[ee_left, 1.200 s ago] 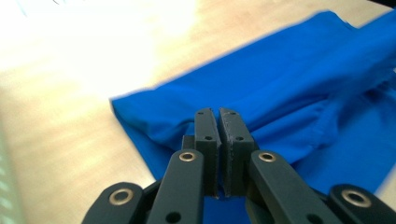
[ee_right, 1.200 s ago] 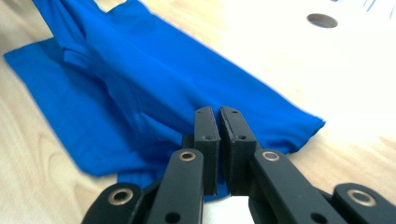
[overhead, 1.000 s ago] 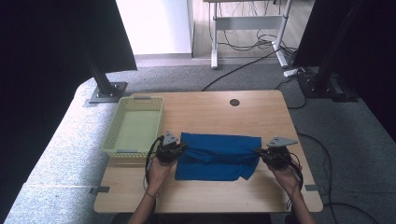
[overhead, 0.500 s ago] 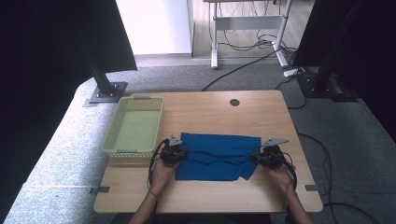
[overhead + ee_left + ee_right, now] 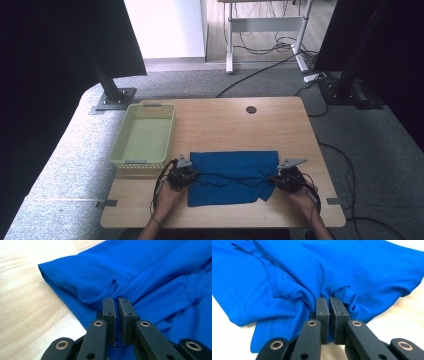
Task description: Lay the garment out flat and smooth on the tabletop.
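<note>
- Lying across the near half of the wooden table (image 5: pixel 220 120), the blue garment (image 5: pixel 231 176) sits folded, with its far edge straight and its near edge rumpled.
- At the cloth's 9 o'clock edge, the left gripper (image 5: pixel 181 176) is clenched on a pinch of fabric; its own view shows the jaws nearly together with the garment (image 5: pixel 140 272) puckering at their tips.
- At the 3 o'clock edge, the right gripper (image 5: pixel 286 179) likewise clamps a gathered bunch of the garment (image 5: pixel 317 272).
- Towards 10 o'clock from the cloth stands a pale yellow basket (image 5: pixel 145 135), just beside the left gripper and apart from the fabric.
- At 12 o'clock, well apart, a dark round hole (image 5: pixel 251 109) marks the tabletop.
- Compared with a second ago, both grippers have come nearer the table's near edge, and the cloth now spans less depth.
</note>
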Demonstrator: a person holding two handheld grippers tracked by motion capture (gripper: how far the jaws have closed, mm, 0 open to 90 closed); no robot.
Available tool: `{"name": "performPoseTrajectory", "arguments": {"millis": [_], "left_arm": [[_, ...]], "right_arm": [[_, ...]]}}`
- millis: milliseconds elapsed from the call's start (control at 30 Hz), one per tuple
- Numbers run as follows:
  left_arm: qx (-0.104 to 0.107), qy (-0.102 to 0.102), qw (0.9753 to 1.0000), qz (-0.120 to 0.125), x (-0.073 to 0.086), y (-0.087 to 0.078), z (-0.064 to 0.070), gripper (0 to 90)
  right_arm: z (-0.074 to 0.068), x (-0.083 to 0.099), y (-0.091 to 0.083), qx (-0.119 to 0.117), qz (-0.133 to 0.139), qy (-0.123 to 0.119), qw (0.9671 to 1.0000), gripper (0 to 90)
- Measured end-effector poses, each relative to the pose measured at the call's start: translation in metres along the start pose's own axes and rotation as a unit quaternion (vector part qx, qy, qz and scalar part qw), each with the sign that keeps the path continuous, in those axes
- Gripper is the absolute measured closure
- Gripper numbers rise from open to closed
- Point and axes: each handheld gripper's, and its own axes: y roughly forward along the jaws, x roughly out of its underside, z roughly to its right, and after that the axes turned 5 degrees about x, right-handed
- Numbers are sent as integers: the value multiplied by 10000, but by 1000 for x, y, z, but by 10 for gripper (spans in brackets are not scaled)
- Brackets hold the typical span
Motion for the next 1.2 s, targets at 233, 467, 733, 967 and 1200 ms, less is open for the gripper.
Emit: {"name": "performPoseTrajectory", "arguments": {"millis": [233, 467, 733, 967, 1200], "left_arm": [[-157, 272, 9995, -60, -8, -3, 4, 857], [-456, 421, 9966, 544, -43, -18, 0, 860], [-488, -11, 9974, 530, -51, 10, -23, 859], [-363, -288, 9986, 239, -37, 33, -34, 859], [-236, -193, 9995, 109, -32, 27, -27, 857]], "right_arm": [[-4, 2, -6, -20, 30, -141, 9999, 854], [3, -20, -29, 348, 591, -128, 9976, 856], [28, -37, -11, 473, 481, 160, 9976, 855], [38, -27, 16, 343, 285, 385, 9983, 854], [33, -20, 13, 222, 207, 425, 9986, 855]]}}
